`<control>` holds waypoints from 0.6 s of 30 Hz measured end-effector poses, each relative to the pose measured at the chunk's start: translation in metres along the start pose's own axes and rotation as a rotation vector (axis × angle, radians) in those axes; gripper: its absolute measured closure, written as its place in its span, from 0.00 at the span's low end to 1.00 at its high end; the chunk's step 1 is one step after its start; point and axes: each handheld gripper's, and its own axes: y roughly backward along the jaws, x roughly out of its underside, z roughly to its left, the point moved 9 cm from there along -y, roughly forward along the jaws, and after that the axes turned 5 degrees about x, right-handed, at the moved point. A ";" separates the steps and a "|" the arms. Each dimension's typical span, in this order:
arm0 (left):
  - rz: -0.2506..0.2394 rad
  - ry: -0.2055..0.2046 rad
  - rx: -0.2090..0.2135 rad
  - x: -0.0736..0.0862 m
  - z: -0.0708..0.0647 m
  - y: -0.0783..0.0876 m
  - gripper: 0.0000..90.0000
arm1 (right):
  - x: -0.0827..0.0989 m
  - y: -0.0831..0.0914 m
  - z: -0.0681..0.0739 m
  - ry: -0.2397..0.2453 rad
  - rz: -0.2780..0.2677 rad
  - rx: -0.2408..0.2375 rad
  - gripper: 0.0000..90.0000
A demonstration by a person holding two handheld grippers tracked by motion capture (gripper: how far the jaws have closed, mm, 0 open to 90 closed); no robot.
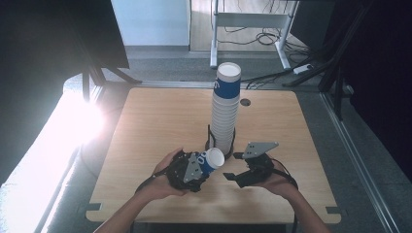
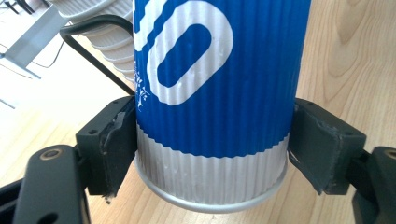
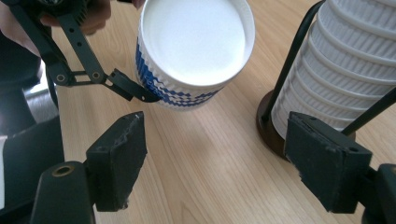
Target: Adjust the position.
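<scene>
Cup first: a blue ribbed paper cup with white lettering and a white inside [image 1: 212, 159] is clamped in the left hand-held gripper [image 1: 208, 167], low over the near middle of the pale wooden tabletop [image 1: 155, 121]. In the left gripper view the two black pads [image 2: 114, 144] press on opposite sides of the cup [image 2: 219, 93] near its silver-grey base, so those jaws are closed on it. In the high view the cup is tilted, its open mouth turned up and towards the right hand-held gripper [image 1: 232, 166].

That right hand-held gripper is just beside the cup, apart from it, and its jaws stand open with nothing between them; the right gripper view shows bare wood between its pads [image 3: 121, 154] and the cup's white mouth [image 3: 196, 42] beyond them.

Just behind both stands a tall stack of nested white ribbed paper cups topped by a blue one [image 1: 226, 107], upright in a black wire holder on a round dark base [image 3: 268, 119]. Beyond the far edge of the tabletop lie grey floor and loose cables [image 1: 272, 36].
</scene>
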 end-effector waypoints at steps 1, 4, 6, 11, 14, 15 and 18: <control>0.002 -0.006 -0.002 0.000 0.000 -0.001 0.23 | 0.000 0.000 -0.001 0.009 0.014 0.000 0.24; 0.021 -0.029 -0.007 -0.001 0.001 -0.001 0.23 | -0.001 -0.001 -0.001 0.029 0.056 -0.007 0.24; 0.026 -0.039 -0.009 -0.001 0.001 -0.001 0.23 | -0.001 -0.003 -0.001 0.047 0.094 -0.007 0.24; 0.047 -0.066 -0.011 -0.001 0.000 -0.001 0.23 | -0.001 -0.006 -0.001 0.076 0.141 -0.016 0.23; 0.057 -0.076 -0.010 0.000 -0.001 -0.004 0.23 | -0.002 -0.009 -0.002 0.080 0.160 -0.022 0.23; 0.061 -0.080 -0.010 0.000 -0.002 -0.006 0.23 | -0.002 -0.009 -0.002 0.084 0.167 -0.023 0.23; 0.075 -0.096 -0.010 0.000 -0.004 -0.009 0.23 | -0.002 -0.011 -0.003 0.093 0.192 -0.031 0.23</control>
